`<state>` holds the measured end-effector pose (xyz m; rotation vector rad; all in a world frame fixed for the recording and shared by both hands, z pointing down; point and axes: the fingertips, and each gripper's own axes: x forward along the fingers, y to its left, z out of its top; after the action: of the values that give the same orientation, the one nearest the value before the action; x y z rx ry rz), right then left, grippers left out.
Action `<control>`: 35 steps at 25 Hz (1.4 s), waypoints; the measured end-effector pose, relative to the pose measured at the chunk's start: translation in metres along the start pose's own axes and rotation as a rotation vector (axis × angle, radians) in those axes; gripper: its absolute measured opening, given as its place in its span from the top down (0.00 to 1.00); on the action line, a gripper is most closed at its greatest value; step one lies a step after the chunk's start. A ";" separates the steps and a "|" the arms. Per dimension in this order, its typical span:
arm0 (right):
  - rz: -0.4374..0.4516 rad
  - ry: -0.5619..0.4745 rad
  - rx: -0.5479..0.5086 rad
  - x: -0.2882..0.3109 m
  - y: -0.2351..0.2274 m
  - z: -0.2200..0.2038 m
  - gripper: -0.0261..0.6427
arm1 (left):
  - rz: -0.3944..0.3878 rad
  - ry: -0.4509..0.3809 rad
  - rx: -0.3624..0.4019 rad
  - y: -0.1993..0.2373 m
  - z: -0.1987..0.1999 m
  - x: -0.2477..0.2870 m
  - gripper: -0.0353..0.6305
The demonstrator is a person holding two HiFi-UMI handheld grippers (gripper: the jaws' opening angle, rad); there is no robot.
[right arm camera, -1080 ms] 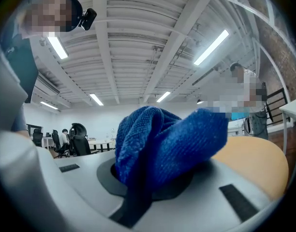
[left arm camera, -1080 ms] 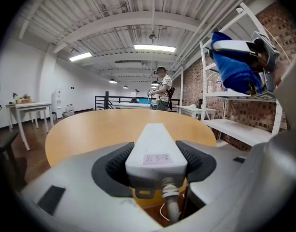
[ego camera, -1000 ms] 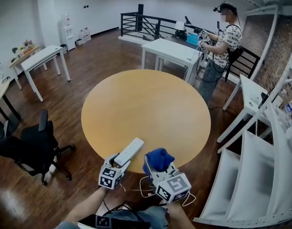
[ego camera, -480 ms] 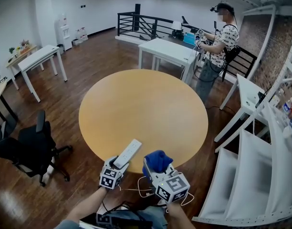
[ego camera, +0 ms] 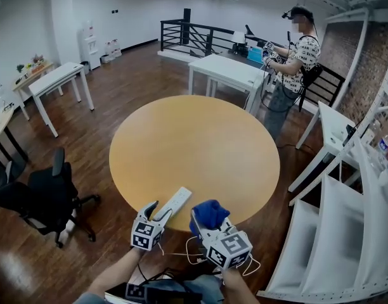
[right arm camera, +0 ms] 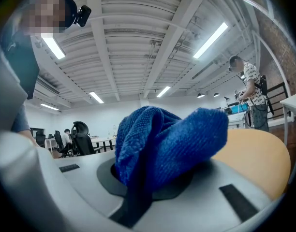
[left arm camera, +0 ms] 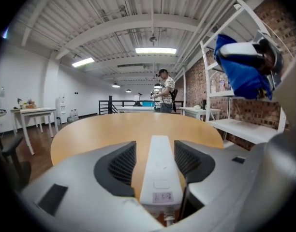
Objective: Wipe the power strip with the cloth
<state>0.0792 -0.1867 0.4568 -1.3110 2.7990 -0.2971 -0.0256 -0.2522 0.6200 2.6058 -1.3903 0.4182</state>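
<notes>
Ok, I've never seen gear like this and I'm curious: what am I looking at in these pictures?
No robot here: a person holds a two-jaw gripper in each hand. The head view looks down from a camera on their head; the other two ride on the grippers, looking along the jaws. On the round table lies a white power strip, near the edge. The left gripper stands open around its near end, not pressing it. The right gripper is shut on a blue cloth, for wiping the strip.

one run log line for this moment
left gripper: fingers apart around power strip, just closing | right gripper: shut on cloth | power strip: lying on table | cloth: clear of strip
</notes>
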 end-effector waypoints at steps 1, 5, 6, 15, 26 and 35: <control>0.003 -0.002 -0.002 0.001 0.000 0.001 0.88 | 0.003 -0.041 -0.006 0.002 0.016 -0.005 0.61; 0.010 -0.014 -0.010 0.007 0.003 0.007 0.88 | -0.056 -0.188 -0.003 -0.012 0.080 -0.024 0.85; 0.012 -0.019 -0.014 0.009 0.004 0.009 0.88 | -0.075 -0.207 0.003 -0.017 0.093 -0.029 0.85; 0.040 -0.089 -0.054 0.017 0.019 0.039 0.88 | -0.188 -0.330 -0.022 -0.048 0.157 -0.065 0.94; 0.010 -0.092 -0.072 0.023 0.009 0.058 0.89 | -0.192 -0.328 -0.028 -0.050 0.182 -0.063 0.94; 0.012 -0.070 -0.083 0.024 0.019 0.058 0.89 | -0.204 -0.345 0.023 -0.063 0.195 -0.078 0.94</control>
<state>0.0560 -0.2020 0.3976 -1.2939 2.7877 -0.1327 0.0185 -0.2080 0.4101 2.9027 -1.1888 -0.0463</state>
